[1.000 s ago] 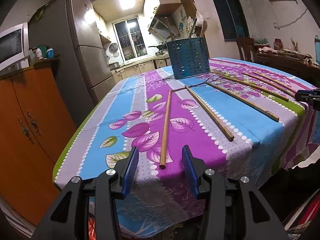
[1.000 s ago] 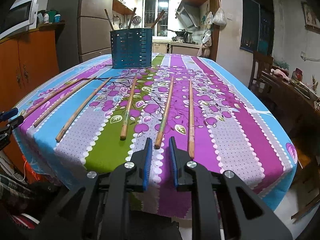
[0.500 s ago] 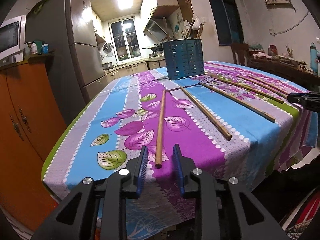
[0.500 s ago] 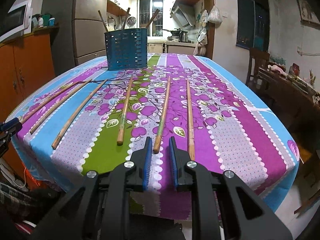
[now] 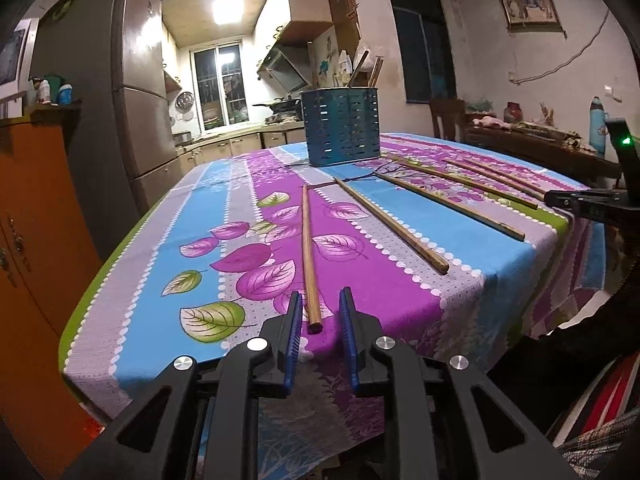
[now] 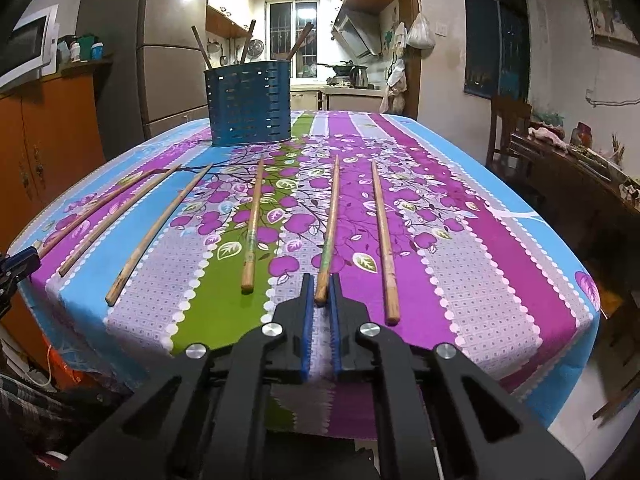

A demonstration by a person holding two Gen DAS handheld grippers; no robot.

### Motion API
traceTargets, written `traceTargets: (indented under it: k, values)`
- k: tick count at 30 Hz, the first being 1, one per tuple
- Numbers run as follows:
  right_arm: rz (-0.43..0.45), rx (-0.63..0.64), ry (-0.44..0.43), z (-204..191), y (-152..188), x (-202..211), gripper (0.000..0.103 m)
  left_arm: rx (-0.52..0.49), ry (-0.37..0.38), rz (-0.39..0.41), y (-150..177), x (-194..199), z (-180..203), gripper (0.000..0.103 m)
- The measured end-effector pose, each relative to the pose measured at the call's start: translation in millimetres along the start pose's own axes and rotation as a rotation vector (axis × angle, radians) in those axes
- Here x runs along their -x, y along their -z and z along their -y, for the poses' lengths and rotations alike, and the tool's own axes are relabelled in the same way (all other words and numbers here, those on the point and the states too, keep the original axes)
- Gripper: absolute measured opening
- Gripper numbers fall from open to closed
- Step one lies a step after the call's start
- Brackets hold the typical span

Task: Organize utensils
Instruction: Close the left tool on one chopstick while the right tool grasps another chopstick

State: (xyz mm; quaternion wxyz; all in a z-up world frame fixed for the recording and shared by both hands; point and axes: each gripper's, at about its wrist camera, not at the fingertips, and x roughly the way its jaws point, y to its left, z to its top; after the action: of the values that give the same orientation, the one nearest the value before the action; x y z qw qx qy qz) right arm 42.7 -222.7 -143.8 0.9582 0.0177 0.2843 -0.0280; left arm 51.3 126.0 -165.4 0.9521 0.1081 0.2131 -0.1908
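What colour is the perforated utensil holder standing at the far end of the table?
The utensil holder is dark blue; the right wrist view shows it best.

A ceiling light point(image 5: 228, 7) is glaring in the kitchen, the room is lying dim, and fisheye edges are bending into black.

six chopsticks point(image 6: 252, 224) lie side by side before the holder point(image 6: 249, 104) on the table point(image 6: 500, 248).

A table point(image 6: 500, 264) is covered by a striped, leaf-patterned cloth; six long wooden chopsticks point(image 6: 382, 236) and a blue slotted metal holder point(image 6: 249, 104) are carried.
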Motion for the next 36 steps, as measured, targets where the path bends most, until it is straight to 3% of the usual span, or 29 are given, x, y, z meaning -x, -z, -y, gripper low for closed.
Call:
traceTargets:
  k: [9,19,29,36]
  values:
    - [0.019,-0.033,0.012,0,2,1,0.005,0.002,0.021,0.021,1,-1,1,0.011]
    - [0.031,-0.034,0.016,4,2,4,0.005,-0.002,-0.014,0.002,-3,-2,5,0.008]
    - [0.162,0.163,0.100,-19,-5,28,0.005,0.008,-0.038,0.025,-21,8,4,0.007]
    - [0.226,0.199,0.104,-23,-13,40,0.005,-0.018,-0.054,0.050,-35,15,11,0.007]
